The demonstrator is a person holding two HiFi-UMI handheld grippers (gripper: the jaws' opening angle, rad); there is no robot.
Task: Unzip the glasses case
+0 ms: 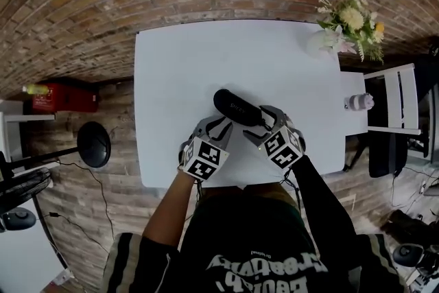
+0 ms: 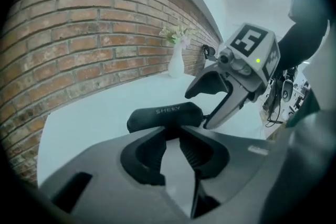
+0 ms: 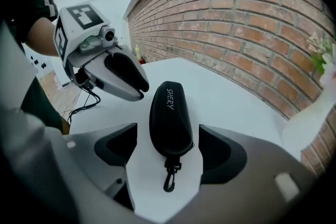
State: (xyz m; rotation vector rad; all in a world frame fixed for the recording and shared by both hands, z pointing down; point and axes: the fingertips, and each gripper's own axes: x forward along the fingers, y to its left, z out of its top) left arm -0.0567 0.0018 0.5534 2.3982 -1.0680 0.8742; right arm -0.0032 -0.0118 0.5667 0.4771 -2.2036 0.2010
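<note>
A black zipped glasses case (image 1: 238,108) lies on the white table (image 1: 199,58), near its front edge. My right gripper (image 3: 169,148) stands wide open around the case's near end (image 3: 170,115), and its pads do not touch it. A small black clip (image 3: 169,176) hangs from that end and rests on the table between the jaws. My left gripper (image 2: 172,152) is just short of the case's other end (image 2: 165,115). Its jaws stand a little apart, with only bare table between them. In the head view the left gripper (image 1: 221,125) and the right gripper (image 1: 264,121) flank the case.
A white vase of flowers (image 1: 346,24) stands at the table's far right corner. A small jar (image 1: 358,102) sits on a white chair (image 1: 401,103) to the right. A brick wall lies beyond the table. The table's front edge is close to the person's body.
</note>
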